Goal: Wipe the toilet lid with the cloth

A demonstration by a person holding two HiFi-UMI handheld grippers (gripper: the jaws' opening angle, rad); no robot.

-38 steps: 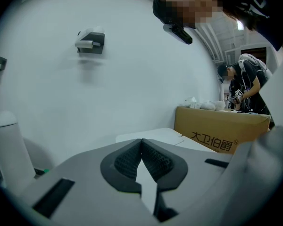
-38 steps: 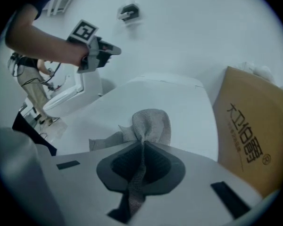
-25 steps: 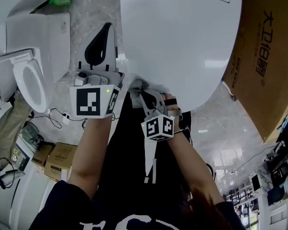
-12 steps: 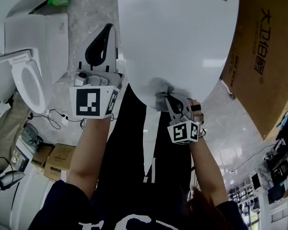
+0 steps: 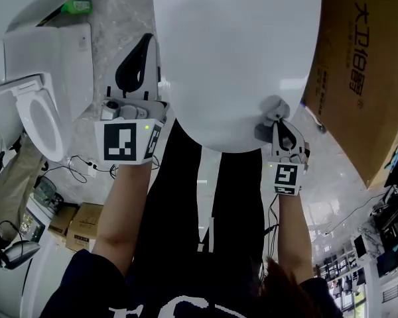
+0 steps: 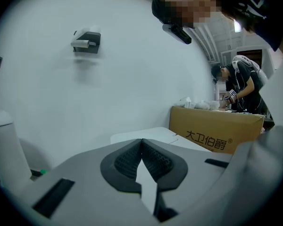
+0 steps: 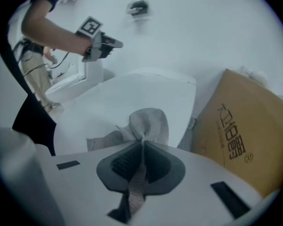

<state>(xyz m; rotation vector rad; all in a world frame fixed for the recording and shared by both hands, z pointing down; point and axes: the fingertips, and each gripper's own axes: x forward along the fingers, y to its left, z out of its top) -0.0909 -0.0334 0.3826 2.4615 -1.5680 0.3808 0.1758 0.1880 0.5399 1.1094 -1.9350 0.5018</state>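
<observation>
The white toilet lid is closed and fills the upper middle of the head view. My right gripper is shut on a grey cloth, which is pressed on the lid's front right edge. In the right gripper view the cloth bunches out past the closed jaws onto the lid. My left gripper hangs beside the lid's left edge, shut with nothing in it; its pads meet in the left gripper view.
A large cardboard box stands close against the toilet's right side. A second toilet with its seat open stands at the left. Small cartons and cables lie on the floor at lower left. A person works behind the box.
My right gripper has slid the cloth along the lid's front edge, from the front left round to the front right. The left gripper has stayed where it was.
</observation>
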